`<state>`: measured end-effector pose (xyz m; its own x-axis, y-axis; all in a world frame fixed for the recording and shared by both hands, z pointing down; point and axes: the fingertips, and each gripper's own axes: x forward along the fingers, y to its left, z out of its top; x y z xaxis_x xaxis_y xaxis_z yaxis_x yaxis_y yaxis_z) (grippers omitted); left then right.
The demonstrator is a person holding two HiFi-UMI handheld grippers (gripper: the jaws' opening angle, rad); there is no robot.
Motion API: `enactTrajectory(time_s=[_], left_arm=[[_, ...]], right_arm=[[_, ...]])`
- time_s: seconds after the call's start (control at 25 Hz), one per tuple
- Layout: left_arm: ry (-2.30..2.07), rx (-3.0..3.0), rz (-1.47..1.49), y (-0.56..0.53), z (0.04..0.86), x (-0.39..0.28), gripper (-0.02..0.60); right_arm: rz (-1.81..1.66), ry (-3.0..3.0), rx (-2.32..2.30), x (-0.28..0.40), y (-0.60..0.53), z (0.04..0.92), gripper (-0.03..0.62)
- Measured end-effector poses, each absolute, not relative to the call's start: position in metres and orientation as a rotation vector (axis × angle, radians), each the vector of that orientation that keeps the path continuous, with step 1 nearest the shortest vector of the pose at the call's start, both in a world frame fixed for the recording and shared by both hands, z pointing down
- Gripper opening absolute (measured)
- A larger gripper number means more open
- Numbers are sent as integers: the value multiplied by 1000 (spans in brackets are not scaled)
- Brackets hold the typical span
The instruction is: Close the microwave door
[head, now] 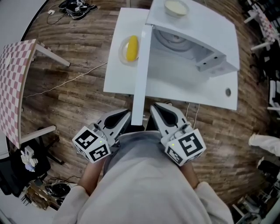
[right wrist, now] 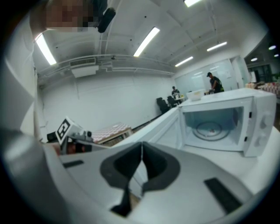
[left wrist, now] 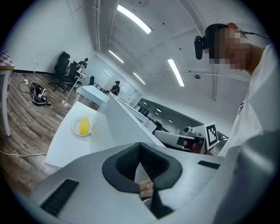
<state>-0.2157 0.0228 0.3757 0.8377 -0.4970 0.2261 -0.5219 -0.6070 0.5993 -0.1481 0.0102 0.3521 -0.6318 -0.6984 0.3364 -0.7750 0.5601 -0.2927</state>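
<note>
The white microwave (head: 197, 30) stands on a white table (head: 120, 74) with its door (head: 139, 74) swung wide open, edge-on toward me. Its cavity and glass turntable (right wrist: 212, 129) show in the right gripper view, with the door (right wrist: 168, 124) at their left. My left gripper (head: 127, 114) is shut and empty, held close to my body just left of the door's free end. My right gripper (head: 154, 107) is also shut and empty, just right of that end. In the left gripper view the door (left wrist: 127, 124) rises beyond the closed jaws (left wrist: 140, 146).
A plate with a yellow item (head: 130, 48) sits on the table left of the door. A bowl (head: 176, 7) rests on the microwave's top. A checkered table (head: 13, 83) stands at the left, and cables (head: 76, 6) lie on the wooden floor.
</note>
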Motion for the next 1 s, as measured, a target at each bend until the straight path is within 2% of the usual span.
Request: enactTrajectory(time_s=[1.0], left_arm=[[-467,2380,113,17,376,-153,14]], right_arm=[[652,-2525,1392,-99,2,358,23]])
